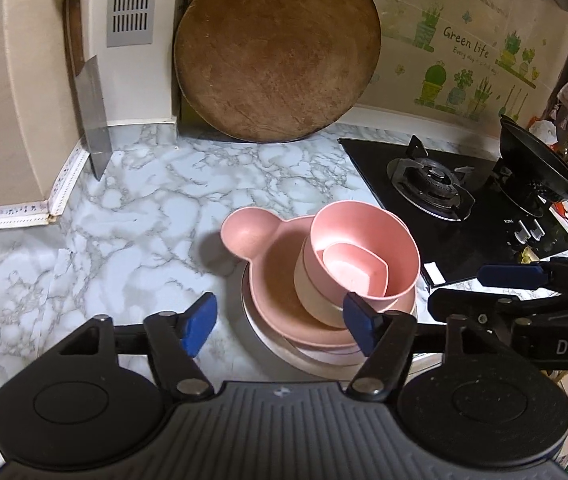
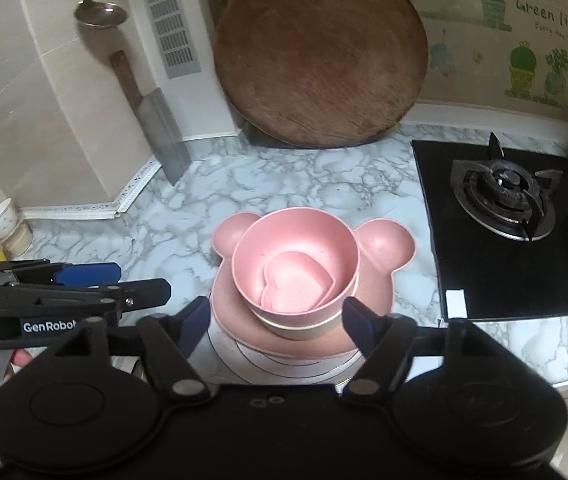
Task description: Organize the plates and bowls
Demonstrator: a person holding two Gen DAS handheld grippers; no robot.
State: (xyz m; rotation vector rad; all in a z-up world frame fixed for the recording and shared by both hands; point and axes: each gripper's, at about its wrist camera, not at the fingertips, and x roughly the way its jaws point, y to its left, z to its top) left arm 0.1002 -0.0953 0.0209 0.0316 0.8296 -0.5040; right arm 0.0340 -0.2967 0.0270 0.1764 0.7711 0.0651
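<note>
A stack of dishes stands on the marble counter. White plates (image 2: 284, 364) lie at the bottom, a pink bear-shaped plate (image 2: 384, 248) on them, then a beige bowl (image 2: 304, 326), a pink bowl (image 2: 296, 252) and a small pink heart-shaped dish (image 2: 296, 282) nested inside. The stack also shows in the left wrist view, with the pink bowl (image 1: 364, 248) on the bear plate (image 1: 244, 232). My left gripper (image 1: 280, 322) is open and empty, just before the stack's left side. My right gripper (image 2: 276, 320) is open and empty, its fingers either side of the stack's near edge.
A round wooden cutting board (image 1: 276, 52) leans on the back wall. A cleaver (image 1: 92, 116) leans in the left corner. A black gas hob (image 2: 516, 216) lies to the right, with a wok (image 1: 536, 160) on it. A small cup (image 2: 4, 220) stands far left.
</note>
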